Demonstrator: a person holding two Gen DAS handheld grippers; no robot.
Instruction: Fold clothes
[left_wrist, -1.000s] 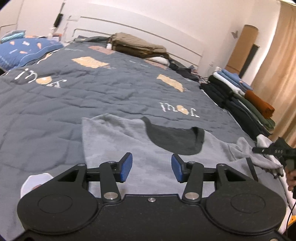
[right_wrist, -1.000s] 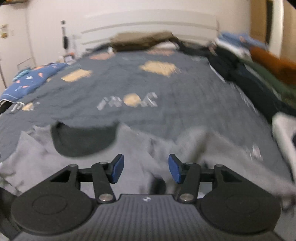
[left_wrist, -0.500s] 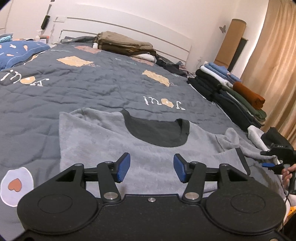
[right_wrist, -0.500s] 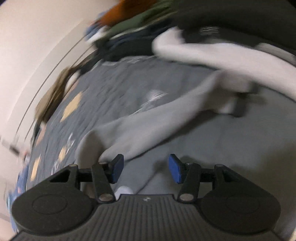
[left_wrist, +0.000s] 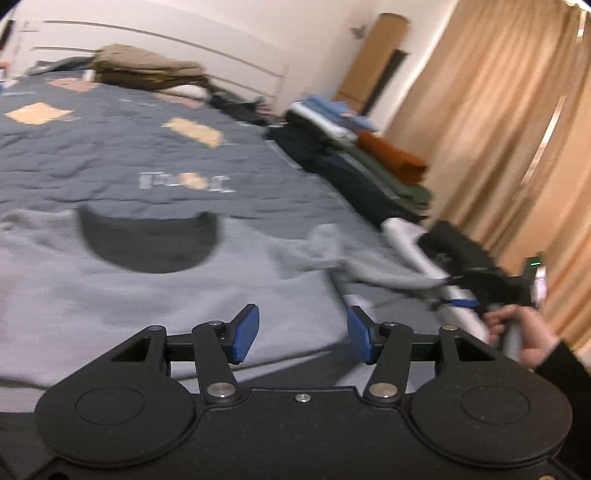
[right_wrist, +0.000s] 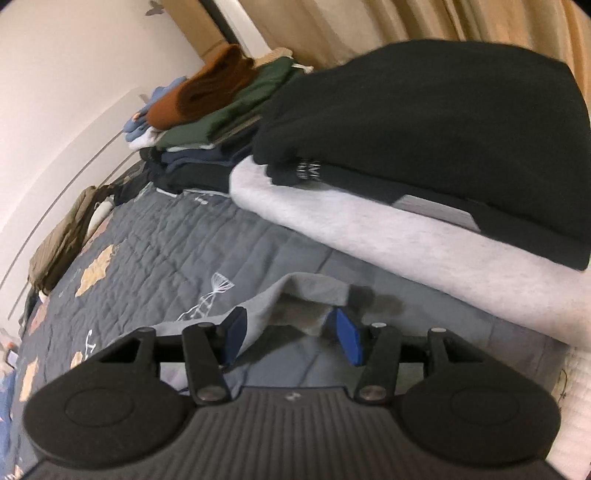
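Right wrist view: right gripper (right_wrist: 291, 338) spread around grey sweatshirt's sleeve cuff (right_wrist: 314, 291); left gripper (left_wrist: 303, 338) spread above the sweatshirt (left_wrist: 110, 295).

One grey sweatshirt (left_wrist: 155, 291) spread on one bed (left_wrist: 110, 155), one dark neck opening (left_wrist: 147, 240) in it. One sleeve (right_wrist: 295, 295) bunched between the right jaws. Two grippers: left gripper (left_wrist: 303, 334) and right gripper (right_wrist: 291, 334), two blue pads (left_wrist: 245, 332) apiece, jaws apart on both. One hand (left_wrist: 524, 332) in view. One row of folded clothes (left_wrist: 369, 170) along the bed's edge, exact count too blurred to call; one rust piece (right_wrist: 207, 88) and one green (right_wrist: 240, 107) on top. One black folded piece (right_wrist: 443, 122) over one light grey (right_wrist: 369, 229). One olive pile (left_wrist: 144, 66) by the headboard. One curtain (left_wrist: 498, 129).
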